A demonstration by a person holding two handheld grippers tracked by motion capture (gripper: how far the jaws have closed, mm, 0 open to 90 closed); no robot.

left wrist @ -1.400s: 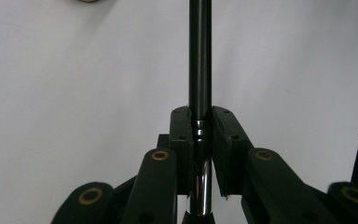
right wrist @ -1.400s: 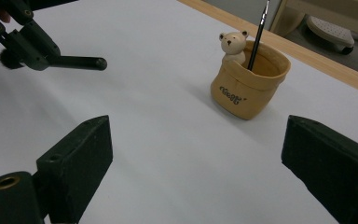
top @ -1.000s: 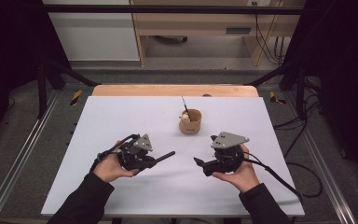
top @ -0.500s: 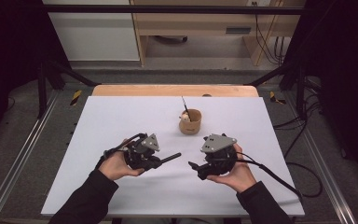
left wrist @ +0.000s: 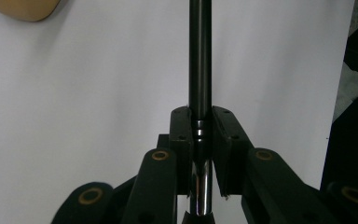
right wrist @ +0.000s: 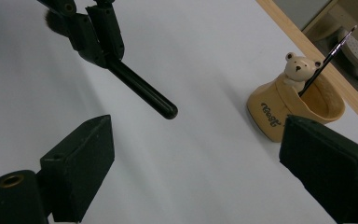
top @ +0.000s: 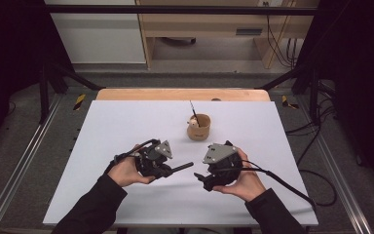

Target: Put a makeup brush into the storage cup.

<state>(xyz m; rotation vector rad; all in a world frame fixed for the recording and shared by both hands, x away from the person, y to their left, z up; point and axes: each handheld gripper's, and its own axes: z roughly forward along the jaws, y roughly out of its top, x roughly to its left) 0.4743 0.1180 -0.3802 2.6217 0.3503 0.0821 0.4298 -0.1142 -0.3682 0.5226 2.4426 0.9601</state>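
So the left gripper (top: 171, 169) grips a black pen (left wrist: 199, 70); the right gripper (top: 200, 178) gapes, handover to the cup (top: 198, 127) pending.

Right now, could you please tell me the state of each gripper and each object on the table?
Left gripper: shut on the black pen, above the table.
Black pen: held level, free end toward the right gripper.
Right gripper: open, jaws wide apart, nothing between them.
Bear pen cup: upright on the white table.
Thin brush: leaning inside the cup.
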